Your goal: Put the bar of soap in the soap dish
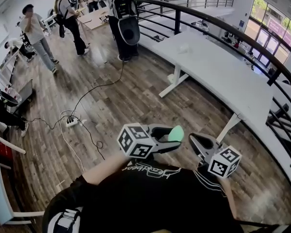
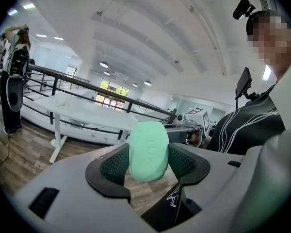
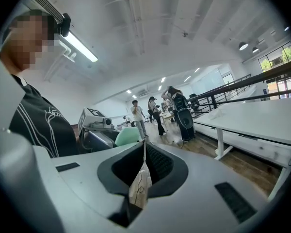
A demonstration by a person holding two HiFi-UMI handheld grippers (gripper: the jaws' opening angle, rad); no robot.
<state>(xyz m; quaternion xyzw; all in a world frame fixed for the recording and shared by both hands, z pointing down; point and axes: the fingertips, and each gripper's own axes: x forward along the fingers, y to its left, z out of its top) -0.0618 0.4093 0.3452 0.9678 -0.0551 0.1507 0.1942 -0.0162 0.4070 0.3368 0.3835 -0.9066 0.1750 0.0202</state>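
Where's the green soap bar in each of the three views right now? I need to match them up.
Head view: soap bar low centre, clamped in the left gripper.
Left gripper view: soap bar dead centre, between the jaws.
Right gripper view: soap bar left of centre, beyond the right gripper, whose jaws are together.
Shared landmark: long white table.

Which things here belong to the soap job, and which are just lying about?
Job: soap, gripped in the left tongs; right tongs, shut, empty. No dish in view.
Lying about: table, power strip, cable, railing.
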